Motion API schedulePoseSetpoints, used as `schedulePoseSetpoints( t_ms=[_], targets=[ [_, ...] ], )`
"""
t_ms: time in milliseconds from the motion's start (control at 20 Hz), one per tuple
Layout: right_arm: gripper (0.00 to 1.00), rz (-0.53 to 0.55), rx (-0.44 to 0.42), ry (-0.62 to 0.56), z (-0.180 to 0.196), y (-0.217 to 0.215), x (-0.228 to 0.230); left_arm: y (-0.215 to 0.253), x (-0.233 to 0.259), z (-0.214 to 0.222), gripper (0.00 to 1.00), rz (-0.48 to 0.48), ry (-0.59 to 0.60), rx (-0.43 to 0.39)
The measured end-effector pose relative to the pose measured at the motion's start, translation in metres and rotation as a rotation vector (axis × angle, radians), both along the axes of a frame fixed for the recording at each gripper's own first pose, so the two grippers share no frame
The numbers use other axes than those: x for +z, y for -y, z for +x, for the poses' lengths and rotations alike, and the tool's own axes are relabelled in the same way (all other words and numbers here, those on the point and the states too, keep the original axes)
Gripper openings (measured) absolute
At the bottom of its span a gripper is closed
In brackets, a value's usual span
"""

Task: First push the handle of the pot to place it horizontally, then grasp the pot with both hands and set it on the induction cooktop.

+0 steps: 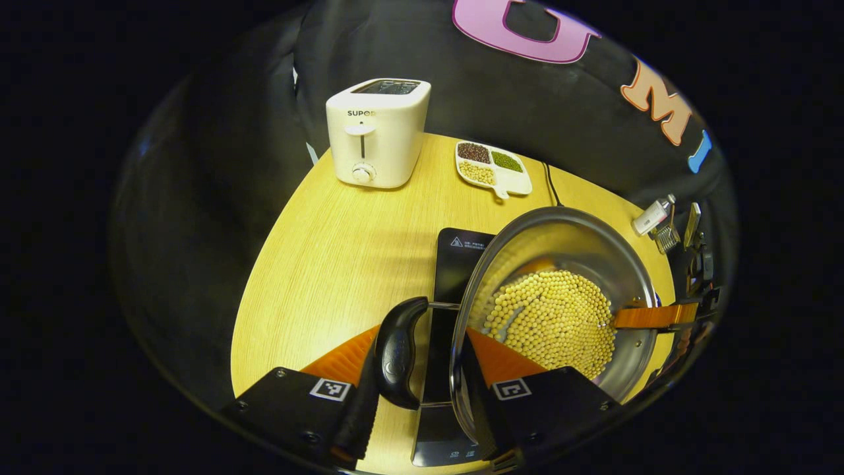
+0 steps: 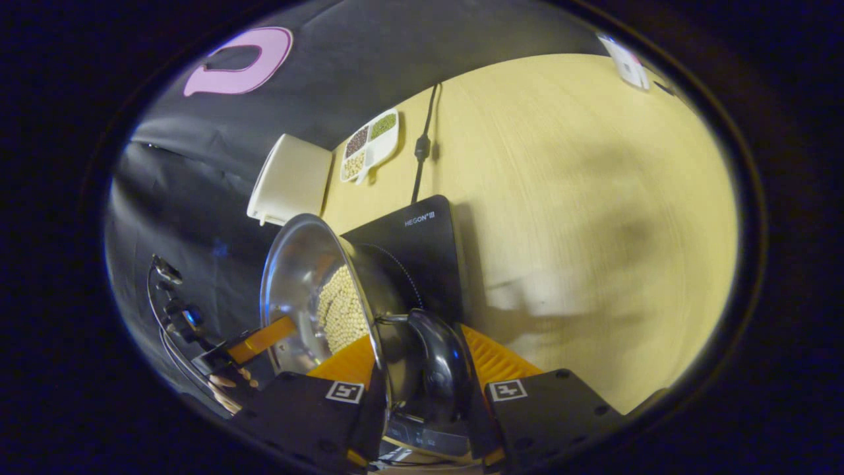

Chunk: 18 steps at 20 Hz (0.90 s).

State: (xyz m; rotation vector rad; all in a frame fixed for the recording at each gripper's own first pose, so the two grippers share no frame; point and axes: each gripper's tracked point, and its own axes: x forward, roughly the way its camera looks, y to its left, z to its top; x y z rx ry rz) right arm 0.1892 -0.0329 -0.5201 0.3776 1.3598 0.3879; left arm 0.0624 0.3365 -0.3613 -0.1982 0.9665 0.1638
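Here, a round shiny steel pot [image 1: 560, 264] filled with pale yellow beans [image 1: 554, 320] hangs tilted above a flat black induction cooktop [image 1: 461, 257] on the pale wooden table [image 1: 330, 264]. The left gripper [image 1: 422, 356] pinches the pot's curved black side handle [image 1: 399, 349] and rim at six o'clock. The right gripper [image 2: 422, 369] clamps the opposite black handle [image 2: 438, 363]. At eleven o'clock stands a white boxy toaster [image 1: 377, 132]; at twelve, a white divided dish of mixed beans [image 1: 493, 168].
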Motion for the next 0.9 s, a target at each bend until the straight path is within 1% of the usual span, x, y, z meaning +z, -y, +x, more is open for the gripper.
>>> schedulePoseSetpoints(
  t_ms=[150, 200, 350, 400, 450, 500, 550, 600, 650, 700, 750, 800, 850, 900],
  targets=[
    [0.49, 0.033, -0.035, -0.018, -0.004, 0.003, -0.006, 0.001, -0.001, 0.000, 0.65, -0.012, 0.014, -0.001],
    [0.50, 0.035, -0.033, -0.026, -0.007, 0.003, -0.009, 0.000, -0.001, 0.000, 0.64, -0.020, 0.020, 0.001],
    [0.50, 0.037, -0.033, -0.017, -0.007, 0.000, -0.008, 0.002, -0.004, 0.000, 0.65, -0.049, 0.035, 0.017],
    [0.51, 0.037, -0.032, -0.018, -0.007, 0.001, -0.008, 0.002, -0.005, 0.000, 0.64, -0.058, 0.038, 0.029],
    [0.54, 0.037, -0.032, -0.019, -0.007, 0.001, -0.007, 0.001, -0.005, 0.000, 0.64, -0.062, 0.047, 0.047],
    [0.50, 0.037, -0.034, -0.020, -0.006, 0.001, -0.007, 0.001, -0.005, 0.000, 0.64, -0.064, 0.051, 0.061],
    [0.50, 0.038, -0.034, -0.022, -0.006, 0.001, -0.007, 0.002, -0.006, -0.001, 0.65, -0.067, 0.055, 0.073],
    [0.54, 0.038, -0.034, -0.024, -0.006, 0.001, -0.007, 0.002, -0.005, -0.001, 0.65, -0.070, 0.063, 0.085],
    [0.54, 0.034, -0.034, -0.022, -0.006, 0.001, -0.008, 0.003, -0.005, -0.002, 0.66, -0.078, 0.068, 0.097],
    [0.51, 0.024, -0.034, -0.017, -0.006, 0.003, -0.008, 0.003, -0.005, -0.002, 0.67, -0.083, 0.075, 0.108],
    [0.52, 0.020, -0.028, -0.014, -0.009, 0.005, -0.005, 0.001, -0.002, -0.005, 0.68, -0.070, 0.078, 0.119],
    [0.63, 0.038, -0.019, 0.001, -0.009, 0.005, 0.003, -0.004, 0.004, -0.005, 0.82, -0.048, 0.103, 0.129],
    [0.73, 0.032, -0.019, 0.031, -0.007, 0.010, 0.012, -0.006, 0.013, -0.007, 0.90, -0.026, 0.141, 0.147],
    [0.83, 0.032, -0.015, 0.066, -0.005, 0.018, 0.028, -0.010, 0.033, -0.007, 1.00, -0.006, 0.176, 0.160]
  ],
)
